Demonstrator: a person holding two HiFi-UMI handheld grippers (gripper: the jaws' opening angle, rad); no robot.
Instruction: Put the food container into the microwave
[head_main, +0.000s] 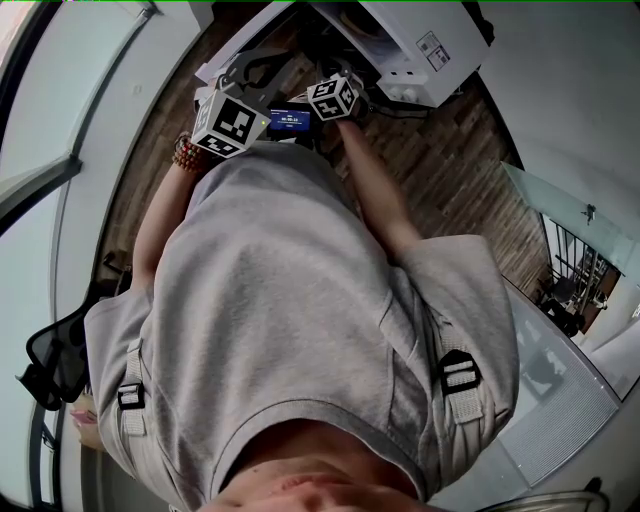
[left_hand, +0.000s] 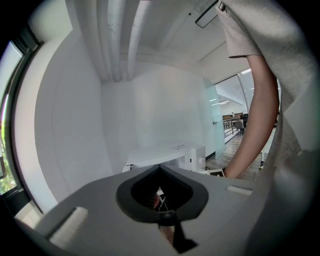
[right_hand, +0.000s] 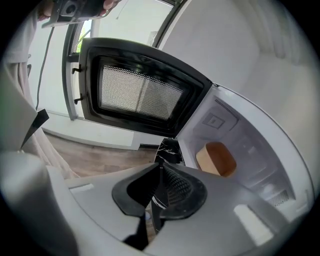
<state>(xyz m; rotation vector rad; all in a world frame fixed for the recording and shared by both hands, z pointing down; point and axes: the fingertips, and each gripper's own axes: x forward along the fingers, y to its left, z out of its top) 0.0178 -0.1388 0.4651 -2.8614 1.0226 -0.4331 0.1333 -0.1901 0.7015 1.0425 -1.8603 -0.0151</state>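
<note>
Left gripper and right gripper pressed together, empty; container inside microwave, likely light, rigid, best pinched at rim.

Wood plank floor is laid throughout. Walls are painted plain white; white pipes are run along the ceiling. A glass partition is set at one side, with strip lights and a railing seen past it. Daylight is let in by a window. A black office chair is parked at the head view's left edge.
</note>
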